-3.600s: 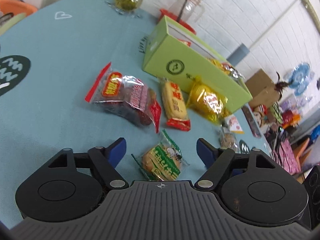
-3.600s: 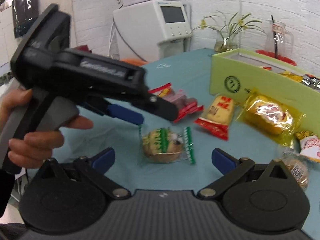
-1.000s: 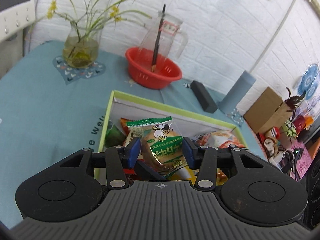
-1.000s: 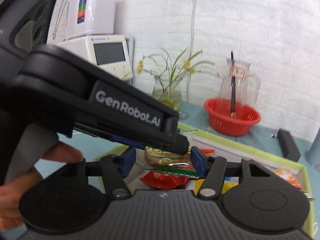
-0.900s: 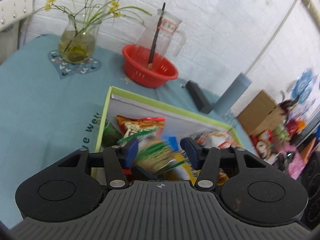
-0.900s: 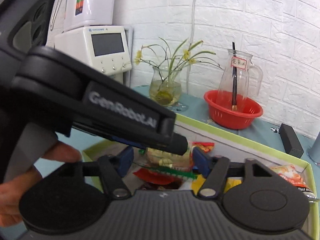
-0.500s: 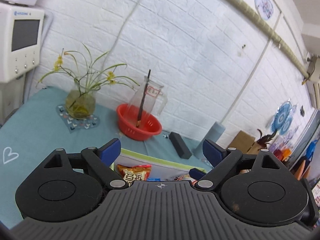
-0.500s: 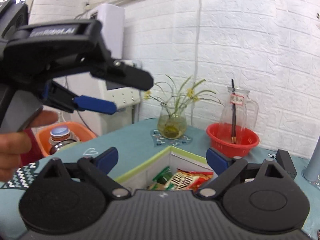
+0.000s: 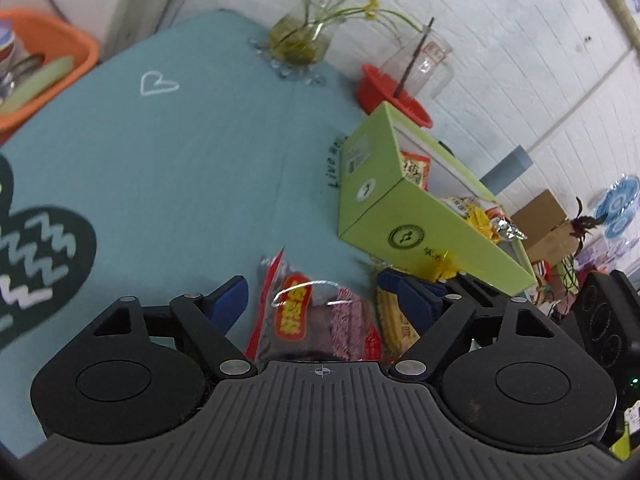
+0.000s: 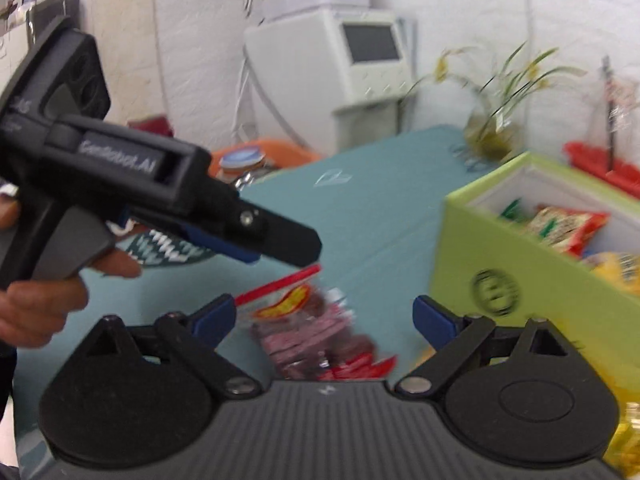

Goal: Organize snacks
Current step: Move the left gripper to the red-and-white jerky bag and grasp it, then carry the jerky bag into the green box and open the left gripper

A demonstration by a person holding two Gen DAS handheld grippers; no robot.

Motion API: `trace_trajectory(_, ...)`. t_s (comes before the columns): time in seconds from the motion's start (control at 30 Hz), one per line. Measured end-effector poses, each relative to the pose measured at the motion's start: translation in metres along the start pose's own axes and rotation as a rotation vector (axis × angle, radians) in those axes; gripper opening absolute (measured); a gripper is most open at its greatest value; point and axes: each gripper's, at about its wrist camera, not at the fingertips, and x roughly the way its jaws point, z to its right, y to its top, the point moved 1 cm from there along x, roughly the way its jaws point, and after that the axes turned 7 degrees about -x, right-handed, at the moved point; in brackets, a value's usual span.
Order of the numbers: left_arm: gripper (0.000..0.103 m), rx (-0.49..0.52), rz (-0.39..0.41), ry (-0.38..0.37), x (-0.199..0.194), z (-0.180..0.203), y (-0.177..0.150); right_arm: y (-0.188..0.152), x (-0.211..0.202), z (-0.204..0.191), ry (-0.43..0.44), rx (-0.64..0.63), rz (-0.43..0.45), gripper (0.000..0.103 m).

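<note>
A clear bag of dark red snacks with a red strip lies on the teal tablecloth, low between the fingers of my left gripper. Its jaws are closing, and the pads stand clear of the bag. My right gripper is open over the same bag, a little blurred. In the right wrist view the left gripper reaches in from the left, held by a hand. The green box holds several snack packs. An orange-yellow pack and a yellow bag lie by its front wall.
A glass vase of flowers and a red basket with a glass jug stand at the table's far end. An orange basin sits beyond the left edge. A white machine stands behind the table.
The green-wrapped snack went from both grippers into the box. Both grippers opened, then swung from the box down to the red bag on the cloth.
</note>
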Motion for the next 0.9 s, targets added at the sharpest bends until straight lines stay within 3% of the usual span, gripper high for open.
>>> trace_trajectory(0.13,0.066,0.000,0.011,0.019,-0.001,-0.007,-0.008,-0.005,0.014,-0.021,-0.020,-0.019,-0.057,0.094)
trace_trajectory(0.27,0.066,0.033,-0.058,-0.016,0.007,-0.006,-0.022,-0.019,-0.004,-0.045,-0.011,0.003,-0.047,0.094)
trace_trajectory(0.4,0.065,0.101,-0.063,-0.006,0.008,0.004,-0.034,-0.028,-0.008,-0.059,-0.047,0.032,-0.046,0.094)
trace_trajectory(0.6,0.073,0.146,-0.033,0.041,0.009,0.013,-0.011,-0.021,-0.006,-0.053,-0.102,0.124,-0.021,0.094)
trace_trajectory(0.7,0.072,0.145,-0.074,0.052,0.024,0.010,0.000,-0.019,0.003,-0.052,-0.127,0.147,-0.024,0.094)
trace_trajectory(0.77,0.057,0.174,-0.083,0.053,0.029,0.010,-0.003,-0.020,0.007,-0.051,-0.136,0.132,-0.024,0.094)
trace_trajectory(0.8,0.046,0.199,-0.097,0.040,0.030,0.011,-0.007,-0.019,0.008,-0.054,-0.149,0.097,-0.026,0.087)
trace_trajectory(0.83,0.030,0.200,-0.113,0.013,0.030,0.011,-0.009,-0.019,0.008,-0.058,-0.151,0.049,-0.024,0.072)
trace_trajectory(0.9,0.020,0.201,-0.089,0.050,0.024,0.014,-0.014,-0.018,0.004,-0.060,-0.139,0.038,-0.027,0.068)
